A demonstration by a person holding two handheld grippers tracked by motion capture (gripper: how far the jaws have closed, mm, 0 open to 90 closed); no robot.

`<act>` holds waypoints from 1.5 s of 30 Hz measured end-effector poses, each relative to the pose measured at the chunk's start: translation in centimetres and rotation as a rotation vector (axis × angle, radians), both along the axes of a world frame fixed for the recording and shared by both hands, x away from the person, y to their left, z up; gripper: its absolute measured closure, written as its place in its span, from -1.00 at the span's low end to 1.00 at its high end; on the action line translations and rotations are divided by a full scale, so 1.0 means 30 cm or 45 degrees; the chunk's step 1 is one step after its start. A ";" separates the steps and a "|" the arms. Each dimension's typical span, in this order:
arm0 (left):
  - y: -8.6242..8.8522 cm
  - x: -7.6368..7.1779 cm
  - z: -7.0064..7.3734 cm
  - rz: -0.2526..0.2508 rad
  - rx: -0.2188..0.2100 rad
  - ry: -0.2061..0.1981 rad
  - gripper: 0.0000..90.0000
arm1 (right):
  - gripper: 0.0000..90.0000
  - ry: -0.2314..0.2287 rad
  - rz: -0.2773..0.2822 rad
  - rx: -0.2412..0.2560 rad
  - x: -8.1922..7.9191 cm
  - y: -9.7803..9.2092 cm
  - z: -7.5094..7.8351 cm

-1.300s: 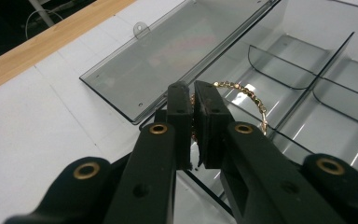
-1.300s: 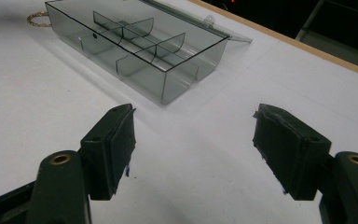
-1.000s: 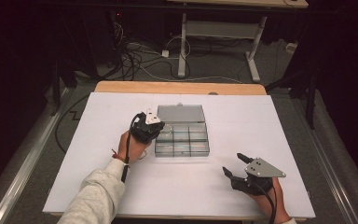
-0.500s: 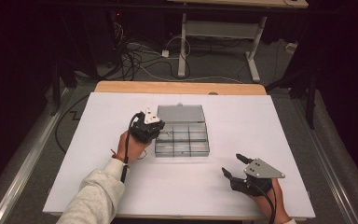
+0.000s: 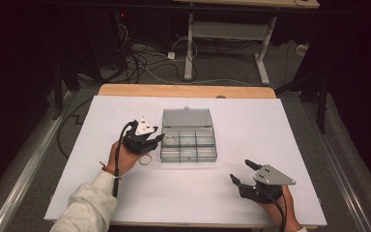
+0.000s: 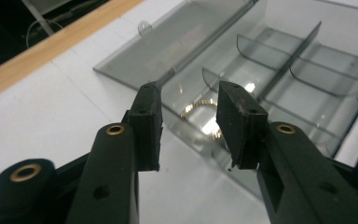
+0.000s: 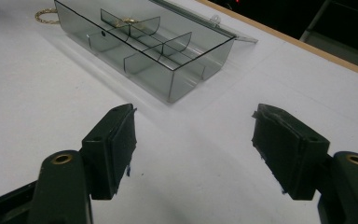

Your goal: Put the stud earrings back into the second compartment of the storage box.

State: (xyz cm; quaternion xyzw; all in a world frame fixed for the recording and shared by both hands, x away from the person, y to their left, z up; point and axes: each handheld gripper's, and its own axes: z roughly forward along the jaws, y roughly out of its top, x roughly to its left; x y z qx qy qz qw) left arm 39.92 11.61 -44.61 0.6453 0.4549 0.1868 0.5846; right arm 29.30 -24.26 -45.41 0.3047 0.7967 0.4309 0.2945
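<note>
A clear smoky plastic compartment box (image 5: 195,150) lies mid-table with its lid (image 5: 187,118) folded back flat. One gold ring (image 5: 170,140) rests in the box's near-left compartment. It shows just past my left jaws as the gold ring (image 6: 198,108). My left gripper (image 5: 153,142) hovers at the box's left edge, open with nothing between the fingers (image 6: 144,126). A second gold ring (image 5: 146,160) lies on the white table by the left hand. My right gripper (image 5: 241,170) sits open wide near the front right, away from the box (image 7: 154,46).
White sheet (image 5: 270,130) covers the table, with a wooden strip (image 5: 188,91) along the far edge. Cables and a desk frame (image 5: 227,34) are on the dark floor beyond. Bare white surface lies right of the box and between the two hands.
My left gripper has drawn back a little to the left and towards the person, off the box's corner. The right gripper has stayed put.
</note>
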 end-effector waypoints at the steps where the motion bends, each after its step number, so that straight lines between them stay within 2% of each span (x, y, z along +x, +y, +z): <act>1: 0.011 -0.008 -0.006 0.009 -0.001 0.002 0.15 | -0.32 0.004 -0.001 0.000 0.000 0.001 -0.001; 4: 0.049 -0.031 -0.020 0.013 -0.006 0.005 -0.05 | -0.32 0.007 0.005 -0.003 -0.002 0.006 -0.001; 9: 0.108 -0.061 -0.036 0.008 0.013 0.048 -0.29 | -0.32 0.009 0.006 -0.005 -0.002 0.007 -0.002; 11: 0.127 -0.072 -0.048 0.008 0.030 0.077 -0.31 | -0.32 0.008 0.008 -0.006 -0.003 0.007 -0.001; 14: 0.150 -0.079 -0.075 0.000 0.026 0.156 -0.31 | -0.32 0.013 0.005 -0.006 -0.003 0.005 -0.002; 18: 0.162 -0.072 -0.117 0.015 0.036 0.240 -0.12 | -0.32 0.013 0.010 -0.009 -0.004 0.009 -0.002; 24: 0.162 -0.055 -0.152 0.029 0.042 0.307 0.34 | -0.32 0.011 0.012 -0.013 -0.005 0.008 -0.002; 27: 0.161 -0.052 -0.160 0.055 0.012 0.309 0.41 | -0.32 0.009 0.012 -0.014 -0.005 0.003 -0.001; 31: 0.157 -0.050 -0.164 0.088 0.013 0.295 0.66 | -0.31 0.006 0.011 -0.015 -0.008 0.002 0.001; 33: 0.147 -0.057 -0.170 0.095 0.027 0.268 0.72 | -0.31 0.004 0.014 -0.016 -0.008 0.004 0.001; 35: 0.128 -0.070 -0.176 0.105 0.078 0.228 0.84 | -0.30 0.006 0.020 -0.029 -0.008 0.006 0.000; 37: 0.120 -0.075 -0.178 0.113 0.114 0.204 0.84 | -0.30 0.008 0.021 -0.033 -0.007 0.008 0.000; 40: 0.129 -0.072 -0.176 0.105 0.082 0.214 0.84 | -0.30 0.006 0.024 -0.041 -0.009 0.008 0.000; 45: 0.128 -0.074 -0.173 0.095 0.075 0.205 0.84 | -0.30 0.003 0.021 -0.037 -0.010 0.003 0.003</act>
